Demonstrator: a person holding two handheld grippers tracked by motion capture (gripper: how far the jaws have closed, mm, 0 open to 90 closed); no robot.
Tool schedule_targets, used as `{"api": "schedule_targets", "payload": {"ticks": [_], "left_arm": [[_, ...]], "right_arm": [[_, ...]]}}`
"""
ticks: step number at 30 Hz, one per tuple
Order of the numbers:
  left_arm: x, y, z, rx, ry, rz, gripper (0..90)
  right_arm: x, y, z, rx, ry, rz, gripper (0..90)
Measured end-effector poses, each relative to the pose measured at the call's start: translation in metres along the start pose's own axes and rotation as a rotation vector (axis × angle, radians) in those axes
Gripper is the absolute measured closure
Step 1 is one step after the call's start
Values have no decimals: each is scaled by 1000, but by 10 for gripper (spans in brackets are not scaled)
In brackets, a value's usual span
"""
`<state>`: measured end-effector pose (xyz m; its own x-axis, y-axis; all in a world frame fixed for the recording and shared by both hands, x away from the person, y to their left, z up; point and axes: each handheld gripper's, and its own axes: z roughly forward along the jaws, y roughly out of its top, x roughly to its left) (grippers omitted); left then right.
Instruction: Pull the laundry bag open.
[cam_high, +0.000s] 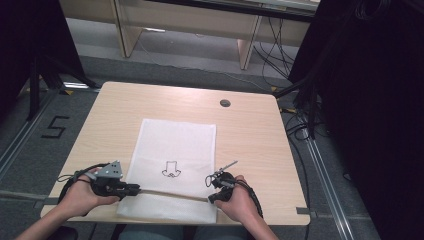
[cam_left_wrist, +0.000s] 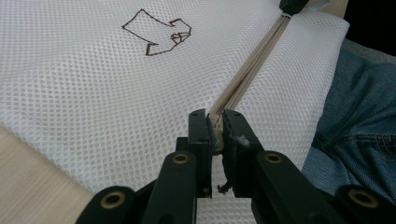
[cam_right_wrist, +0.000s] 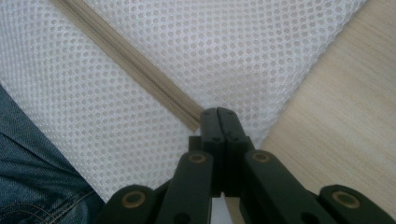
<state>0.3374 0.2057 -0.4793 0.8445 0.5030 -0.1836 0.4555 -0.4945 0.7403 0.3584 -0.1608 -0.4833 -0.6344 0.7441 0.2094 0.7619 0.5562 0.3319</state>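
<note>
White mesh laundry bag (cam_high: 172, 165) lying flat on the pale wooden tabletop (cam_high: 250, 130), near edge reaching the tabletop's front rim, just ahead of the person's denim-clad lap (cam_left_wrist: 355, 130). Beige zipper (cam_high: 170, 194) running across the bag's near end, from one gripper to the other.

Left gripper (cam_left_wrist: 215, 133) pinching the zipper's left end, fingers (cam_left_wrist: 198, 130) pressed onto the beige tape, apparently at the slider, though too hidden to confirm. Right gripper (cam_right_wrist: 218, 122) clamping the opposite end, fingers (cam_right_wrist: 229, 128) pressed together at the point where the zipper meets the bag's corner, with bare tabletop just beyond.

Doing this step well, by judgement: keeping the zipper line taut between the two grips; holding the right end steady as the anchor; drawing the left grip along the line of the teeth rather than upward, so avoiding bunching of the soft mesh; keeping both pinches firm, the tape being thin and liable to slip.

Both forearms entering from the near edge; left hand (cam_high: 82, 192) resting low at the bag's left border, gripper pointing inward, roughly level; right hand (cam_high: 235, 197) resting at the bag's right border, gripper angled inward toward the other.

Farther off, a small dark line-drawn emblem (cam_high: 171, 170) sitting mid-bag, and a round cable port (cam_high: 225, 103) lying near the tabletop's far edge.
</note>
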Motion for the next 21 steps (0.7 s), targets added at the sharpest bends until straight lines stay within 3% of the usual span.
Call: {"api": "schedule_targets", "payload": {"ticks": [8,9,18,20,21], "left_arm": [[2,0,-1,5,9,19,818],[2,-1,-1,-2,4,-7,818],[3,-2,-2,-2,8,-3,818],[4,-2,-3,5,18,25,818],[3,-3,-4,-3,13,-6,818]], "right_arm": [[-1,0,0,-1,8,1,900],[-1,0,0,-1,9,1,900],[-1,0,0,-6,9,-5,900],[-1,0,0,-2,10,-1,900],[-1,0,0,3,16,-4,900]]}}
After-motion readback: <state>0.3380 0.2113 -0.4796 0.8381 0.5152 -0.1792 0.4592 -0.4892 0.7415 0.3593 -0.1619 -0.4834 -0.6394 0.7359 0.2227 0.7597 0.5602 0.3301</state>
